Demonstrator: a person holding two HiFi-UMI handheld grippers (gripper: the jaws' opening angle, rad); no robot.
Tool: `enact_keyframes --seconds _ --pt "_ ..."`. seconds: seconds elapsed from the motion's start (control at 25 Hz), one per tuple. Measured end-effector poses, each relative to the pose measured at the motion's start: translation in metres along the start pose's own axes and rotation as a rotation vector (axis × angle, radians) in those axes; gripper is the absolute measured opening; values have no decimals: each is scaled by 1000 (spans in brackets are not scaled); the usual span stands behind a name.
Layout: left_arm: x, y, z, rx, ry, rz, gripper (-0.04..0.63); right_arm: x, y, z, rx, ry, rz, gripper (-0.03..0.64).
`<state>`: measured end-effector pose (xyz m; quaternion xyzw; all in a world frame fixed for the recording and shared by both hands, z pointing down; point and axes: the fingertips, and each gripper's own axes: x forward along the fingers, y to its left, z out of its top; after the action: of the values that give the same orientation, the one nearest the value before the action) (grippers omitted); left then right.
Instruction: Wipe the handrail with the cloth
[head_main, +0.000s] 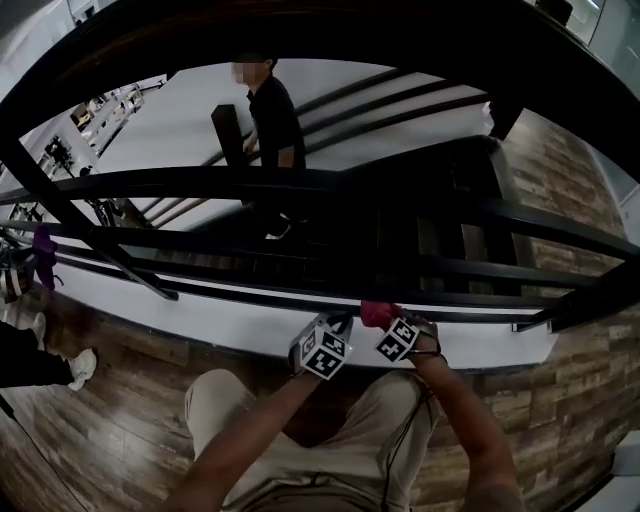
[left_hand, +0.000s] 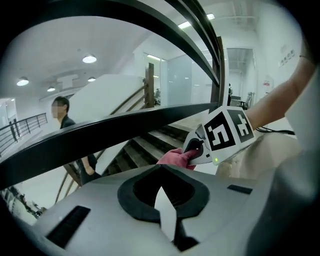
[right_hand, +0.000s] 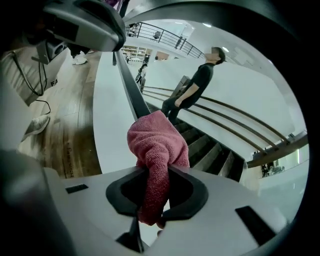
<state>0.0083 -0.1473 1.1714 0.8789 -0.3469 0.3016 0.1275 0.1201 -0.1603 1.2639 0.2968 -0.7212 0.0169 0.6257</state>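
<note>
Left gripper (head_main: 335, 330) has its jaws closed on nothing and sits just beside the cloth (head_main: 378, 314), which is bunched, pink and pressed to the lowest handrail (head_main: 240, 293) right of that rail's middle. Right gripper (head_main: 392, 325) is clamped on the cloth, the wad sticking out past its tips. To do the wipe well, I'd judge I need the wad wrapped over the top of the rail, not just touching its side, with firm even pressure sliding along its length. My idle left gripper should stay off the bar. The grip looks deep enough not to slip. The rail is dark, smooth and curved, so I'd follow the curve. Room: wood plank floor (head_main: 120, 420) at left, a person (head_main: 270, 120) on the stairs (head_main: 400, 235) beyond the rails, white walls.
</note>
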Motion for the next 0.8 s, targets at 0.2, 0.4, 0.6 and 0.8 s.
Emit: enact_keyframes --seconds 0.2,0.4,0.6,0.8 --pt "34 -44 33 86 8 -89 17 -7 -39 -60 97 4 -91 72" --pt "69 -90 65 154 29 -179 17 -13 -64 -114 153 15 -136 72" --pt "106 -137 105 220 38 -250 17 -23 -97 -179 194 60 -206 71" --pt "151 -190 110 252 35 -294 17 -15 -133 -288 223 124 -313 72"
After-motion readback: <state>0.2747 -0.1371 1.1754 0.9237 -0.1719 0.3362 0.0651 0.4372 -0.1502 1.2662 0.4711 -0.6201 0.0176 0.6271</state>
